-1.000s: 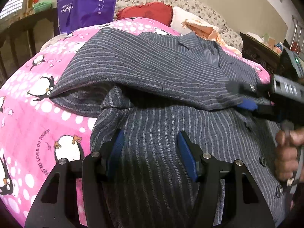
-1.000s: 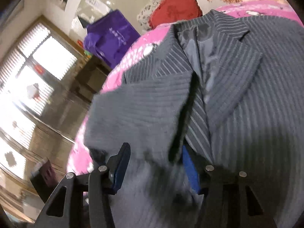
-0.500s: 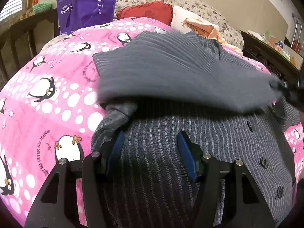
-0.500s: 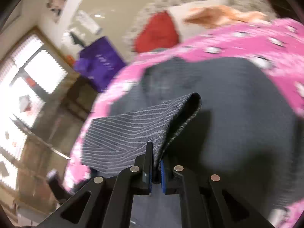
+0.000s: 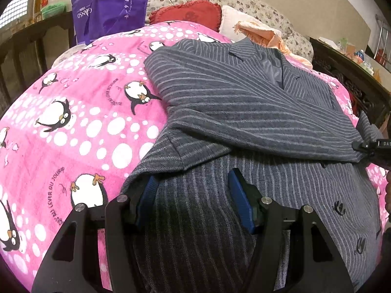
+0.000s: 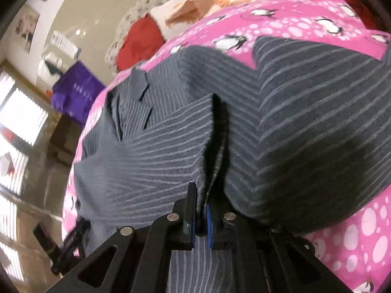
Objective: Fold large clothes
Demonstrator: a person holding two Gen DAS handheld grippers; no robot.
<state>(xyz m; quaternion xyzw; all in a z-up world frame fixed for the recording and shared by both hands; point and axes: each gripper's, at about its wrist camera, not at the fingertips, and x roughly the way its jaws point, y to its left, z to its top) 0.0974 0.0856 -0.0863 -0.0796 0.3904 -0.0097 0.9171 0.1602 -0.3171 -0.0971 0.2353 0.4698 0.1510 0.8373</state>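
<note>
Right gripper [image 6: 200, 219] clamped on folded sleeve [image 6: 156, 156] of striped jacket [image 5: 244, 112]; left gripper [image 5: 193, 202] spread wide, pressing near hem, gripping nothing.

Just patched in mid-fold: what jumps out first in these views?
The grey pinstriped jacket sprawls across the pink penguin blanket, one part folded over its front. The right gripper is clamped on a fabric edge; the left gripper rests open on the hem.
</note>
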